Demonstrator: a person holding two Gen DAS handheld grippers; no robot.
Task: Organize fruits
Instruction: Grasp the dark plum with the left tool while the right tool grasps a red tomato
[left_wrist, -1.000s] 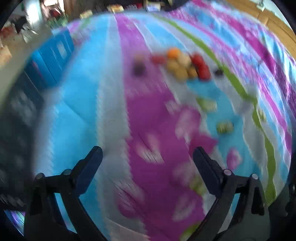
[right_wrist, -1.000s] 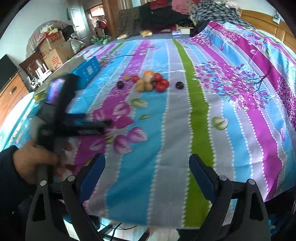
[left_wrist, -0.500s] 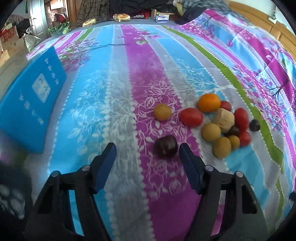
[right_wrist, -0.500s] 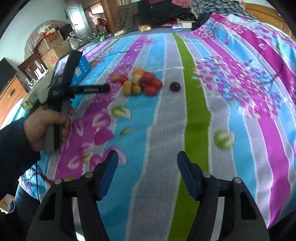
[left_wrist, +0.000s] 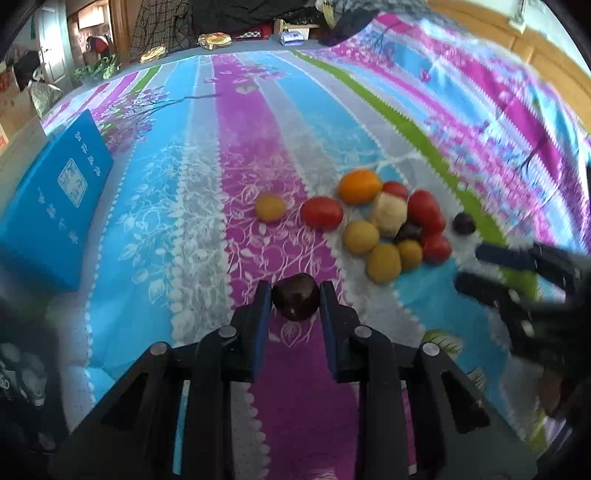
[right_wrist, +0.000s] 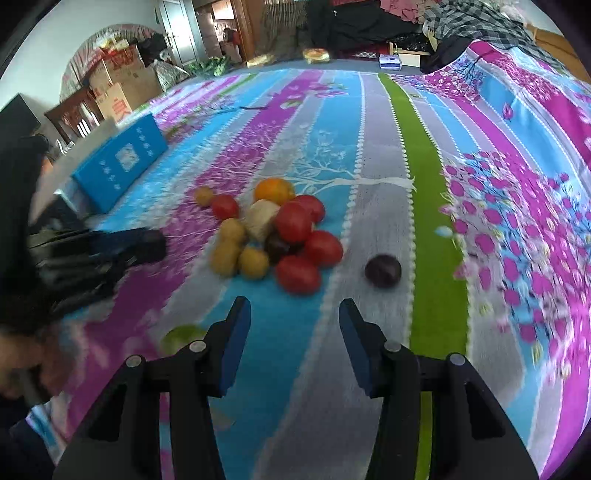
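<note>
My left gripper (left_wrist: 295, 290) has a dark plum (left_wrist: 295, 302) between its blue pads (left_wrist: 263, 306). The jaws are closing and both pads touch the plum on the bedspread. Ahead to the right lies a pile of fruit: an orange (left_wrist: 359, 186), red tomatoes (left_wrist: 321, 213), yellow fruits (left_wrist: 383, 263) and a pale lumpy one (left_wrist: 389, 214). One yellow fruit (left_wrist: 270, 207) sits apart on the left. My right gripper (right_wrist: 293, 306) has its jaws closing with nothing between them, just short of the pile (right_wrist: 288, 225). A second dark plum (right_wrist: 383, 270) lies ahead to its right.
A blue box (left_wrist: 55, 206) lies on the striped bedspread (left_wrist: 184, 184) to the left. Each gripper shows blurred in the other's view: the right gripper (left_wrist: 517, 273) and the left gripper (right_wrist: 122, 247). Cardboard boxes (right_wrist: 118, 92) and clothes stand beyond the bed.
The left gripper went forward to the dark plum and its jaws came together around it. The right gripper moved forward and down toward the fruit pile with its jaws narrowing.
</note>
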